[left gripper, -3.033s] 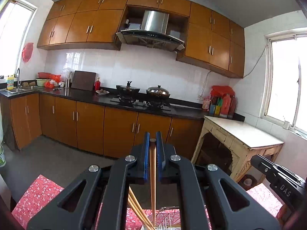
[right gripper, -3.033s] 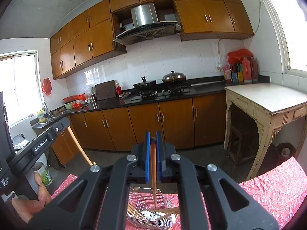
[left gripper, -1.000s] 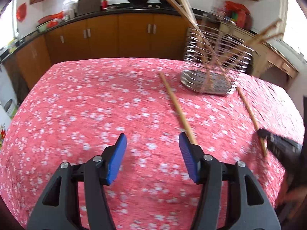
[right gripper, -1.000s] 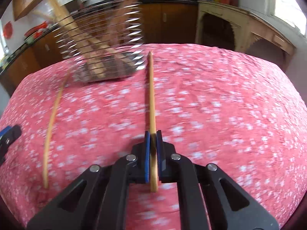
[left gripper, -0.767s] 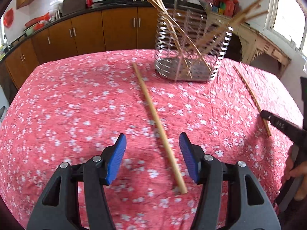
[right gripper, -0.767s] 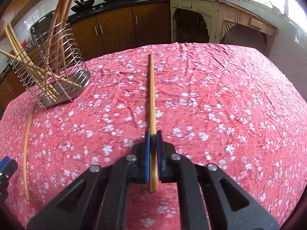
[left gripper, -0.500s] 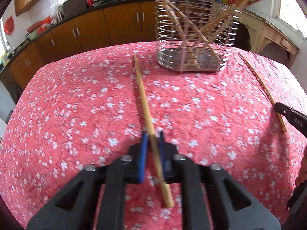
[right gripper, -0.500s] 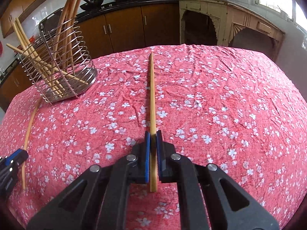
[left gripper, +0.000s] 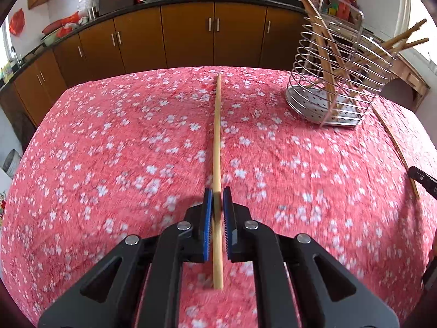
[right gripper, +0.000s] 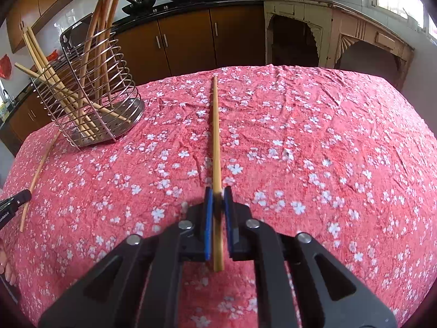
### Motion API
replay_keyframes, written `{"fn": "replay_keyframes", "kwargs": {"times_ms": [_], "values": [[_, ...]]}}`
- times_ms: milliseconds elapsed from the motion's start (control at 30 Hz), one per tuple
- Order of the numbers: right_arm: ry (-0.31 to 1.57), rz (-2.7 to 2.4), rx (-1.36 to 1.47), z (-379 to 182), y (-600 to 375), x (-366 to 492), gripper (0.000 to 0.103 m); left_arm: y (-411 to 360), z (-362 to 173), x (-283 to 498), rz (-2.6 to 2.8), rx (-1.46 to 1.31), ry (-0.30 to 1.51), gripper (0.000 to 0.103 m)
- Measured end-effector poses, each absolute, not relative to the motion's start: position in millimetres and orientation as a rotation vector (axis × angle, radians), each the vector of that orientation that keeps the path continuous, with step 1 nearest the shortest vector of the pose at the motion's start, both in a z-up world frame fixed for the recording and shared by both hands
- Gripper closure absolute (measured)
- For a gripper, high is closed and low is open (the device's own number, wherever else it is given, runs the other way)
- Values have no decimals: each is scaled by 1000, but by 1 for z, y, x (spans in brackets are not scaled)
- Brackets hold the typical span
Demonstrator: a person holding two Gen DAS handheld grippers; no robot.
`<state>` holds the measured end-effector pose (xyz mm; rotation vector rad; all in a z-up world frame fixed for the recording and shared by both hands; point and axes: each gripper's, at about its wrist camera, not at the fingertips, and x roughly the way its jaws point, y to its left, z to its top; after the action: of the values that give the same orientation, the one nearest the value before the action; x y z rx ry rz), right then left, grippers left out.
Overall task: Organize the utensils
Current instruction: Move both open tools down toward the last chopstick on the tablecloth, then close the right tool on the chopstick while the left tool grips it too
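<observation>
Red floral cloth covers the counter; in the left wrist view, the left gripper, gaping a second ago, now clenches 1 chopstick lying on it, ready to lift toward the wire basket. In the right wrist view, the right gripper, clamped before, is opening around its chopstick, so it likely needs regripping.

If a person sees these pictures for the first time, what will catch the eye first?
The red floral tablecloth fills both views. On it, each pair of tongs straddles one long wooden chopstick: the left tongs are shut on the left chopstick, while the right tongs are opening around the right chopstick. A wire utensil basket full of chopsticks stands between the two.
</observation>
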<state>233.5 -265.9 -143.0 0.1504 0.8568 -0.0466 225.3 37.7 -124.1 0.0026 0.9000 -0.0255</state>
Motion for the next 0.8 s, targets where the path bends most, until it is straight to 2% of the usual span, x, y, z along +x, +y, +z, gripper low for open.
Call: {"fn": "replay_keyframes", "kwargs": {"times_ms": [33,67,100,167,367,633,800], "values": [[849,-50,151,-142,-268,228,69,40,-125,220,-24,11,897,89],[845,-49,148,-142,-270,223,68,42,-127,212,-29,19,894,76],[845,-46,139,-142,-271,219,68,42,-128,207,-28,28,891,59],[842,-42,116,-143,-270,212,66,35,-132,200,-19,50,888,50],[855,-24,146,-146,-274,209,60,31,-136,198,-12,56,892,45],[880,-32,41,-149,-255,215,44,39,-129,201,-12,42,897,42],[882,-26,33,-149,-254,215,41,40,-128,201,-17,39,900,38]]}}
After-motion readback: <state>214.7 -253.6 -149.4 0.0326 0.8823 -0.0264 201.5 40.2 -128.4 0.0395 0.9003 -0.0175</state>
